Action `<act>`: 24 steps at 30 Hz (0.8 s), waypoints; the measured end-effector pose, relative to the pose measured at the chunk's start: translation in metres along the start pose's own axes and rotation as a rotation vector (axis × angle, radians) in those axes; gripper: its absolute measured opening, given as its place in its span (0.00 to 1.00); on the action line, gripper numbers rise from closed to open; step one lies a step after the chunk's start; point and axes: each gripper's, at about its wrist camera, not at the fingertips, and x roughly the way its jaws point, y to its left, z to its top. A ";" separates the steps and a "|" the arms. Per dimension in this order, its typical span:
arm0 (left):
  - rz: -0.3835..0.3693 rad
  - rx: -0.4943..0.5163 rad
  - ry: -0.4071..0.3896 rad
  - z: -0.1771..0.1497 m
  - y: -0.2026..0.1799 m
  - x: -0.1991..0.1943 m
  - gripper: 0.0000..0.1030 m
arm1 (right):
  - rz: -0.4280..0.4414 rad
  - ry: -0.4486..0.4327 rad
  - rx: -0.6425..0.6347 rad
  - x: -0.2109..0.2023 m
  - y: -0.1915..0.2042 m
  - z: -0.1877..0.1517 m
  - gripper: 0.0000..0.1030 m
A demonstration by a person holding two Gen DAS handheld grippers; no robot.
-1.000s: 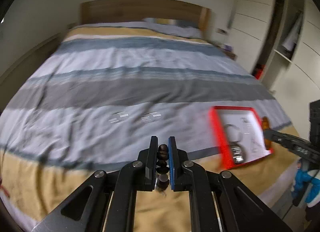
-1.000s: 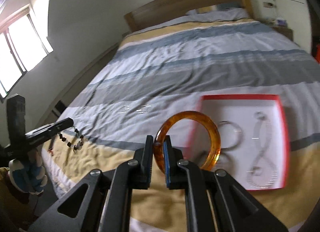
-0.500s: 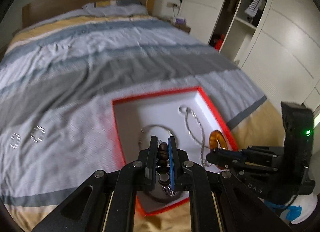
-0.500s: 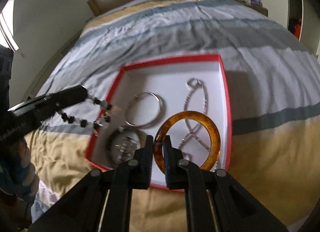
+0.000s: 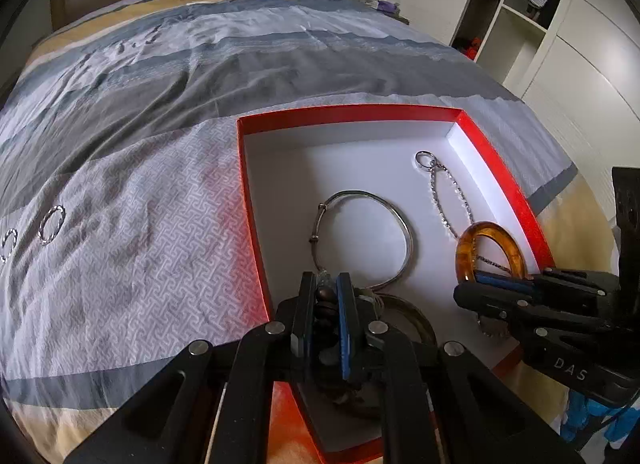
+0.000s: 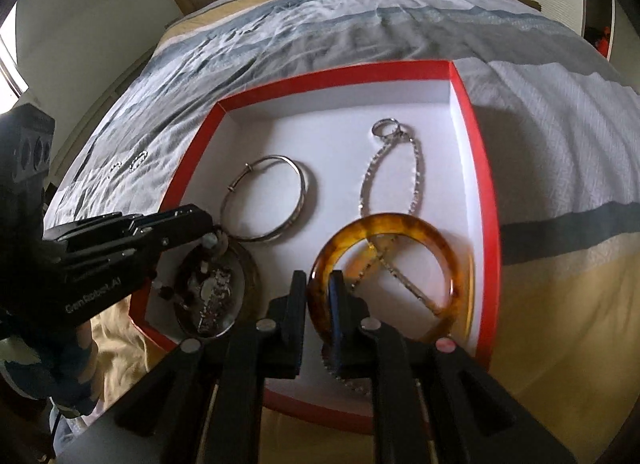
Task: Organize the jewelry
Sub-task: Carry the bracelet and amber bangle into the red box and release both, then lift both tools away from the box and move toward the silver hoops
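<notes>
Left gripper [image 5: 326, 306] clamped on beaded bracelet [image 5: 323, 298], lower centre, over red box [image 5: 352, 113]. Right gripper [image 6: 318, 296] pinching amber bangle [image 6: 394, 223], lower centre, above silver chain [image 6: 416, 167].

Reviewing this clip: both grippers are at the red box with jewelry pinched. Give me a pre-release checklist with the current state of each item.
1. Right gripper shut on amber bangle: ok.
2. Bangle over the red box interior: ok, though it overlaps the silver chain.
3. Left gripper shut on beaded bracelet: ok.
4. Bracelet's hanging end over the round dish in the box: ok.
5. Silver bangle clear of both drop spots: ok.
6. Two small rings on the bedspread outside the box: not ok, not yet stored.
</notes>
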 end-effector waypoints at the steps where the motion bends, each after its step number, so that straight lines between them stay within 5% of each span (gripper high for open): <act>1: 0.000 -0.002 0.000 0.000 0.000 0.000 0.10 | 0.001 -0.002 0.002 0.000 0.000 0.000 0.11; 10: -0.029 0.000 -0.026 -0.001 -0.008 -0.017 0.39 | 0.000 -0.026 0.000 -0.013 0.002 -0.001 0.29; 24: 0.041 -0.046 -0.139 -0.028 -0.001 -0.106 0.46 | -0.038 -0.112 0.026 -0.083 0.012 -0.022 0.29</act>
